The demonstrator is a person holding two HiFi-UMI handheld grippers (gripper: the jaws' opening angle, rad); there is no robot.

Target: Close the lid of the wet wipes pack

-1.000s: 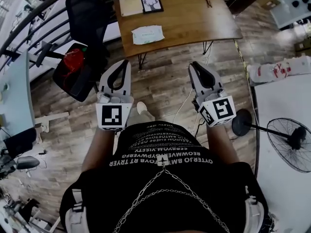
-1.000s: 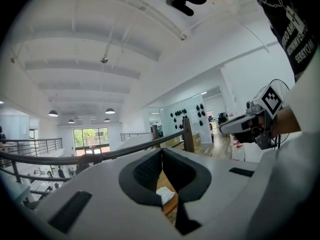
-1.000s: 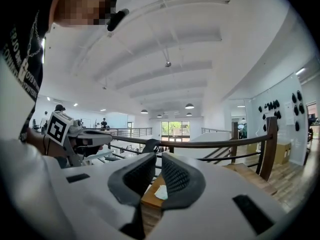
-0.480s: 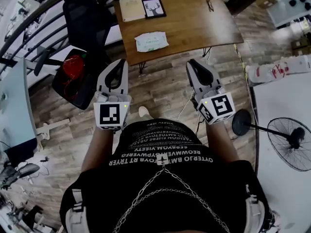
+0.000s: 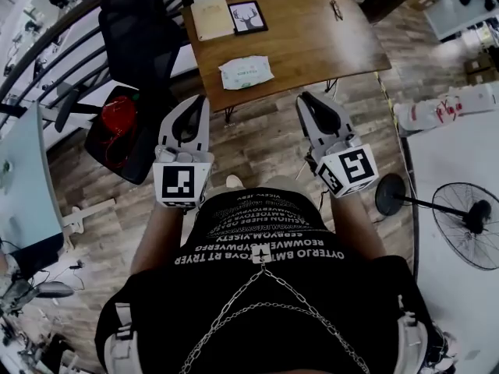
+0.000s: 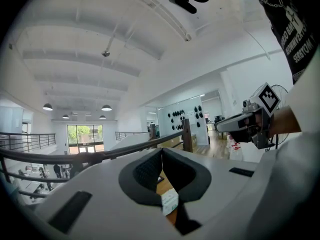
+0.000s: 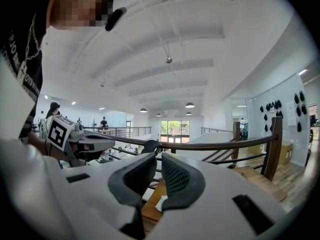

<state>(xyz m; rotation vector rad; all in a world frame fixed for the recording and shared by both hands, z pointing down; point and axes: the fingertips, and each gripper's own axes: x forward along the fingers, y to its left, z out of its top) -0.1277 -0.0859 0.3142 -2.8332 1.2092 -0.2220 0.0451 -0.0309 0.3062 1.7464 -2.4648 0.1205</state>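
While two grippers hang short of one table [image 5: 312, 37], the left gripper [image 5: 201, 100] has fingers pressed together on nothing. One wipes pack [image 5: 246, 72] lies near the table's front edge, apart from both; the right gripper [image 5: 302, 100] holds its fingers a narrow slit apart, empty.

1. Bare floor [image 5: 257, 142] lies btwn L gripper [image 5: 198, 101], R gripper [image 5: 305, 100] and the table [image 5: 312, 41]: free path fwd.
2. Wipes pack [image 5: 246, 72] sits near the table's front edge, with bare top around it.
3. Notebook [image 5: 211, 15] and framed pic [image 5: 245, 17] are at the far edge, well apart from the pack.
4. Black chair [image 5: 136, 29] crowds the table's left side.
5. Railing [image 7: 215, 145] runs beyond the table.
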